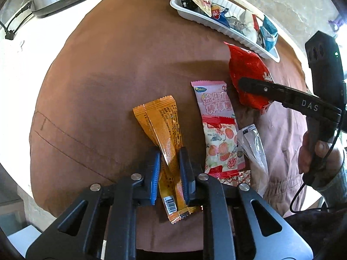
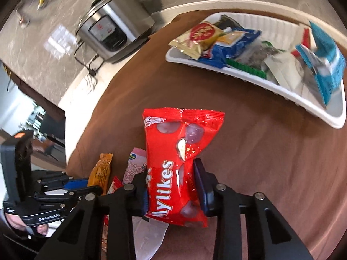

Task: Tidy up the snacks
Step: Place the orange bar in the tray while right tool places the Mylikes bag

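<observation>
My left gripper is shut on two orange stick packets that lie on the brown cloth. My right gripper is shut on a red Mylikes bag and holds it above the cloth; it also shows in the left wrist view, with the right gripper's finger across it. A white tray with several snack packets stands at the far right of the cloth; it also shows in the left wrist view.
A pink lollipop packet, a white-and-red candy bag and a clear wrapper lie right of the orange packets. A steel rice cooker with its cord stands on the white counter beyond the cloth's edge.
</observation>
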Available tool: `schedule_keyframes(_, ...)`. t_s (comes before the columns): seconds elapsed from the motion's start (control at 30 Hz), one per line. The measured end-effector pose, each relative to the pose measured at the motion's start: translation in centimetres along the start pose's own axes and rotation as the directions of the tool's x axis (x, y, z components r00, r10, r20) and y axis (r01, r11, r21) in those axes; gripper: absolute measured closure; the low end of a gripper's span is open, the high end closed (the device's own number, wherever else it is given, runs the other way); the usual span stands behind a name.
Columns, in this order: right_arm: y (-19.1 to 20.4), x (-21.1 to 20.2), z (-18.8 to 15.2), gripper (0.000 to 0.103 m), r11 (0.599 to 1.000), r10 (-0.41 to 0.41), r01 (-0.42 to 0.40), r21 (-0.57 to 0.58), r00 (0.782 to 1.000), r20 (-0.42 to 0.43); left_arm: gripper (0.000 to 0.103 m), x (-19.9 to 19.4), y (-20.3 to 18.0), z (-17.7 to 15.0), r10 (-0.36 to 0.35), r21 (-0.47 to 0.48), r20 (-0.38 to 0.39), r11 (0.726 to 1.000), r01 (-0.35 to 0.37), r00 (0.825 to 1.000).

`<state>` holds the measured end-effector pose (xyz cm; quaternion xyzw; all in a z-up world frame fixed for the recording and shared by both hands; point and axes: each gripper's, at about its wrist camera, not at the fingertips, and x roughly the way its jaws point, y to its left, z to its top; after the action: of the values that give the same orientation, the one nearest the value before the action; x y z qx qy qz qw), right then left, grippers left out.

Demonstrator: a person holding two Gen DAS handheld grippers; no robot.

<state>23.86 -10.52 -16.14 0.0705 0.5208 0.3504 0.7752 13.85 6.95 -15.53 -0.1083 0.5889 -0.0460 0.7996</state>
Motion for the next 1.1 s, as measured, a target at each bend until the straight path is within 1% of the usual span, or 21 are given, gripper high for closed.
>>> schedule_keyframes(0.13, -0.9, -0.6, -0.2, 0.07, 0.998, 0.029, -0.029, 0.054, 1.0, 0.011, 0.088, -1.0, 0.7, 0.7, -0.02, -0.021, 0.029, 1.0, 0.02, 0.999)
schedule_keyframes(0.27, -1.2, -1.1, -0.1, 0.072, 0.996, 0.036, -0.038, 0.078, 0.999, 0.026, 0.088, -1.7, 1.1, 1.9, -0.04, -0.031, 0.049, 0.999, 0.042, 0.998)
schedule_keyframes(0.37, -1.5, -1.8, 0.1, 0.074, 0.994, 0.039, -0.045, 0.104, 0.998, 0.056, 0.088, -2.2, 1.3, 3.0, -0.044, -0.025, 0.061, 0.999, 0.046, 0.997)
schedule_keyframes(0.57, -2.2, -3.4, 0.9, 0.075, 0.987, 0.046, -0.062, 0.149, 0.993, 0.109, 0.088, -2.8, 1.1, 5.2, -0.079, 0.002, 0.078, 0.997, 0.079, 0.994)
schedule_keyframes(0.67, -2.8, -4.3, 1.6, 0.075, 0.981, 0.049, -0.075, 0.181, 0.988, 0.145, 0.088, -3.2, 0.5, 7.1, -0.094, 0.037, 0.094, 0.995, 0.091, 0.991)
schedule_keyframes(0.7, -3.1, -4.6, 1.8, 0.075, 0.978, 0.05, -0.08, 0.191, 0.986, 0.157, 0.088, -3.3, 0.3, 8.2, -0.112, 0.054, 0.097, 0.993, 0.107, 0.989)
schedule_keyframes(0.87, -4.3, -5.7, 3.9, 0.075, 0.966, 0.045, -0.096, 0.242, 0.977, 0.209, 0.088, -3.4, -1.1, 12.5, -0.155, 0.123, 0.122, 0.982, 0.14, 0.98)
schedule_keyframes(1.0, -5.4, -6.4, 5.6, 0.075, 0.955, 0.025, -0.099, 0.279, 0.967, 0.255, 0.088, -3.0, -3.5, 16.8, -0.197, 0.219, 0.129, 0.962, 0.166, 0.972)
schedule_keyframes(1.1, -6.1, -6.6, 7.1, 0.075, 0.95, 0.007, -0.094, 0.298, 0.961, 0.278, 0.088, -2.5, -5.0, 19.2, -0.219, 0.267, 0.128, 0.947, 0.178, 0.967)
